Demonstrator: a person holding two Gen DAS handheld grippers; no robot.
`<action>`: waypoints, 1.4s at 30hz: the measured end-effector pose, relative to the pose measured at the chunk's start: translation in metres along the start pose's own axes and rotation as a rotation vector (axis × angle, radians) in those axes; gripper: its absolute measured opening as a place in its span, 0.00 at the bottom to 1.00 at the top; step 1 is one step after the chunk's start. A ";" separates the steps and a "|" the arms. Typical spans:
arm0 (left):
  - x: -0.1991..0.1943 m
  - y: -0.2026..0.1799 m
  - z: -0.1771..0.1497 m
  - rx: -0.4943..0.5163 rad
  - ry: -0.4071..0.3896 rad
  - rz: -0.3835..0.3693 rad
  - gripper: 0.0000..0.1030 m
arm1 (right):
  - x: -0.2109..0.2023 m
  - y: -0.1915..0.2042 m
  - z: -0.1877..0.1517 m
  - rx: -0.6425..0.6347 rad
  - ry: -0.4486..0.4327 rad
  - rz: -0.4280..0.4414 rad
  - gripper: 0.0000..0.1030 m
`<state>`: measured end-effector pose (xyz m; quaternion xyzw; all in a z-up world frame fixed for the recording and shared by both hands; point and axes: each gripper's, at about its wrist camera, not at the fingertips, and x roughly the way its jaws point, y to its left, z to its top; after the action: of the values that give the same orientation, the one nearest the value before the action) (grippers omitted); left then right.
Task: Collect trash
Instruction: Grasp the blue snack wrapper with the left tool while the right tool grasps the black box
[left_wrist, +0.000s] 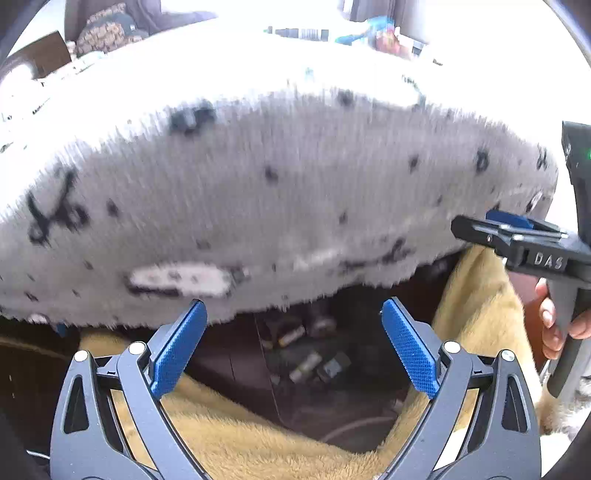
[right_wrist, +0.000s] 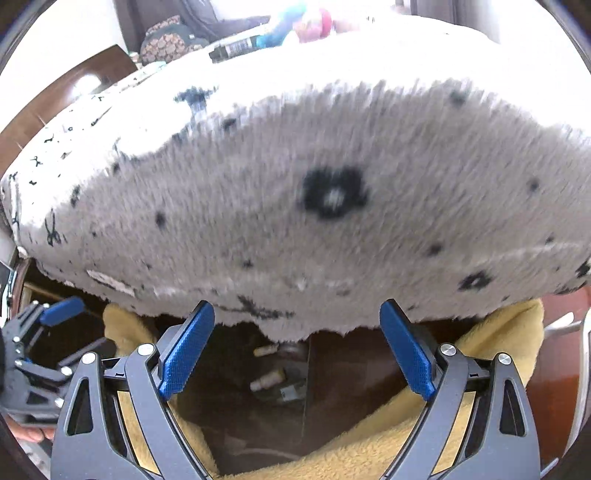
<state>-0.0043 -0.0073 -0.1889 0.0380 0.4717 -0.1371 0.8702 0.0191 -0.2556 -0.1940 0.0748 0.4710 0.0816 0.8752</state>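
From my left wrist camera, the left tongs (left_wrist: 293, 345) stand spread and empty below a shaggy grey blanket (left_wrist: 258, 192). Small trash pieces (left_wrist: 308, 363) lie on the dark floor beneath its edge, between folds of yellow fleece (left_wrist: 236, 439). The right tongs (left_wrist: 480, 230) reach in at the right.

From my right wrist camera, the right tongs (right_wrist: 297, 350) are spread, empty, with cigarette-butt-like trash (right_wrist: 267, 380) beyond them.

Fleece blanket (left_wrist: 280, 192) — pale grey-white pile, scattered black marks: dots, scissor-like squiggles, one black flower ring. Motion blur; smaller motifs unclear. Under-blanket (left_wrist: 236, 439) mustard yellow, plain. Gripper pads (left_wrist: 181, 347) bright blue, fine dotted texture; frames dark grey. Floor gap dark brown. Small items (right_wrist: 267, 380) there — cream or beige, possibly.
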 end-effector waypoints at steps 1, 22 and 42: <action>-0.006 0.001 0.005 0.000 -0.018 0.000 0.88 | -0.006 -0.001 0.004 -0.004 -0.018 -0.006 0.89; -0.005 0.003 0.149 0.024 -0.195 0.051 0.90 | -0.038 -0.051 0.138 0.003 -0.241 -0.177 0.89; 0.040 -0.080 0.273 0.125 -0.244 -0.041 0.78 | 0.027 -0.083 0.260 0.046 -0.170 -0.193 0.55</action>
<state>0.2160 -0.1453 -0.0660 0.0655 0.3536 -0.1874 0.9141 0.2578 -0.3450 -0.0916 0.0557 0.4020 -0.0202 0.9137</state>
